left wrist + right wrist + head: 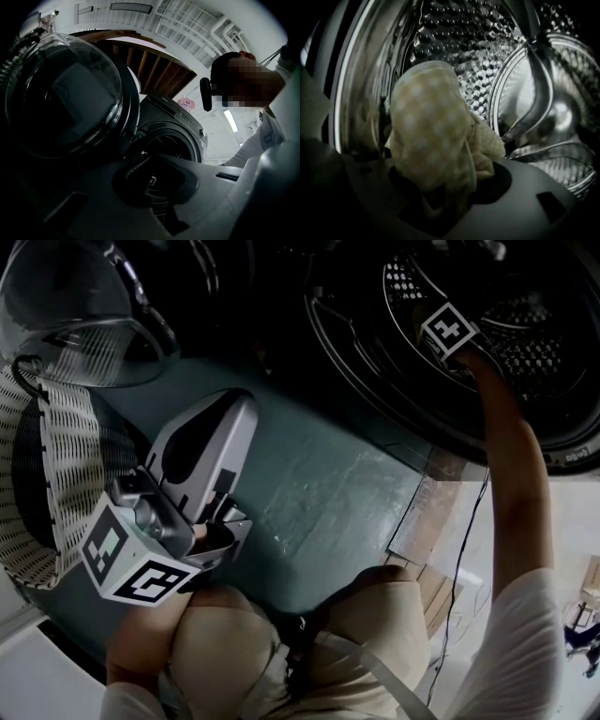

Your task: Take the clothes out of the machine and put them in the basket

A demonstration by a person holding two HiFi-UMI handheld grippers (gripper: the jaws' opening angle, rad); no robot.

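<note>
Your right gripper (443,183) is deep in the perforated steel drum (487,51) of the dark front-loading washing machine (375,362). In the head view only its marker cube (448,331) shows, at the drum mouth, with your right arm (511,484) stretched up to it. The fingers are clamped on a pale yellow checked cloth (429,126): it is pinched in the gap and bulges up out of it, and a second fold spills to the right in the right gripper view. The cloth is still inside the machine, close to the drum's bright rim at the left of that view, and none of it is over the basket. Your left gripper (236,409) hangs low over the teal floor (328,484), between basket and machine, tips angled towards the door opening. Its fingers are together with nothing between them; the left gripper view looks past them into the machine's mouth. The round glass door (75,306) is swung open at the far left. The white lattice plastic basket (66,456) sits just under that door, beside the left gripper and well apart from the drum. Its inside is too dark to tell what it holds. Your knees (225,643) fill the bottom of the head view.
</note>
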